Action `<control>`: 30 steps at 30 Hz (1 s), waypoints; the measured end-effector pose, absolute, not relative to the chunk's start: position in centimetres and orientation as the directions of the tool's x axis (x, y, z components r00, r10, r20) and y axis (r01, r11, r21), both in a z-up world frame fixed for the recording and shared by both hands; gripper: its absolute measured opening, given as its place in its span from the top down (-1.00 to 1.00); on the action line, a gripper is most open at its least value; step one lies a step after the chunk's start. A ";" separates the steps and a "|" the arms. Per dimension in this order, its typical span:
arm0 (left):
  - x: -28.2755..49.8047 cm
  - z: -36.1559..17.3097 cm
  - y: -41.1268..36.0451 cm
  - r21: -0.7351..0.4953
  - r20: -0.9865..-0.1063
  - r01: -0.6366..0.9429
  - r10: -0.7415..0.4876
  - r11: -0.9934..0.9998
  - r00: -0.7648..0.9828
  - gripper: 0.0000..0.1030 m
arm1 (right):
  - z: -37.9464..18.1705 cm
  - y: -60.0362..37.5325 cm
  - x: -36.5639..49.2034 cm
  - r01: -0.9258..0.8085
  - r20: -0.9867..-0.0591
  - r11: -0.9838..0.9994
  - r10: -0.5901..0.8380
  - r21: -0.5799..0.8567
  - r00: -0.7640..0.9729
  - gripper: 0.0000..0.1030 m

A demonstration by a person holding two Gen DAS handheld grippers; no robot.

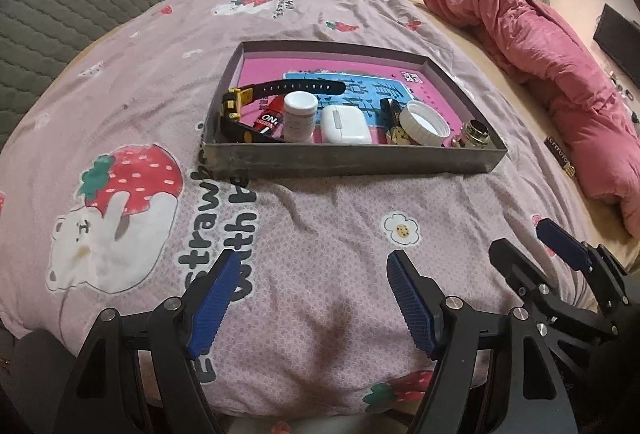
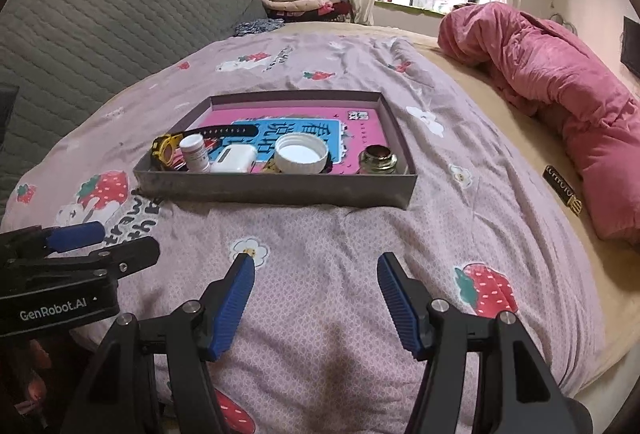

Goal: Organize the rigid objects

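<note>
box [image 1: 352, 160] beyond tongs [image 1: 314, 278], well apart

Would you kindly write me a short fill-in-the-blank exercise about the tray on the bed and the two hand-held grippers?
1. The small items all sit along the ___ wall of the shallow tray.
2. The white earbud case lies directly between the white pill bottle and the ___.
3. Both the left hand-held gripper and the right hand-held gripper have their jaws ___.
4. The brass fitting stands in the tray's near-___ corner.

Missing words: near; white lid; open; right
</note>
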State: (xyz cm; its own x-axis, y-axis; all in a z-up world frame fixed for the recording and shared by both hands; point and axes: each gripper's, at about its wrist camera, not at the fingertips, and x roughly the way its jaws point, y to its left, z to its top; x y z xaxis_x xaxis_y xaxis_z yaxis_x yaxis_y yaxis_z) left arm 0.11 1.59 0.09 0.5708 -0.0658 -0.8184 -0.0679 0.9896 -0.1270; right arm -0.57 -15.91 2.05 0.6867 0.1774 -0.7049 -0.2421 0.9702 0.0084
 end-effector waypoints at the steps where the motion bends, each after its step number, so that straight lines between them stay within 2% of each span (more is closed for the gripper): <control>1: 0.1 0.0 1.6 -0.131 -0.820 -0.069 -0.069 0.989 0.568 -0.49 | 2.0 -15.9 -0.6 -0.245 -0.704 0.970 0.179 0.007 0.688 -0.23; 30: 0.6 -0.9 2.2 -0.112 -0.814 -0.094 -0.037 0.989 0.579 -0.49 | 0.8 -16.2 0.2 -0.216 -0.725 0.976 0.155 0.009 0.671 -0.23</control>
State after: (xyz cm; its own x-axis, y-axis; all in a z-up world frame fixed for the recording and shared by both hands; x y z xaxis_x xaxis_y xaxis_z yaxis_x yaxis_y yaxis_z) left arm 0.60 2.17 -0.87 0.5793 -0.0371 -0.8142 -0.0945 0.9892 -0.1123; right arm 0.20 -16.21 0.81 0.6709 0.1553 -0.7251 -0.2161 0.9763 0.0092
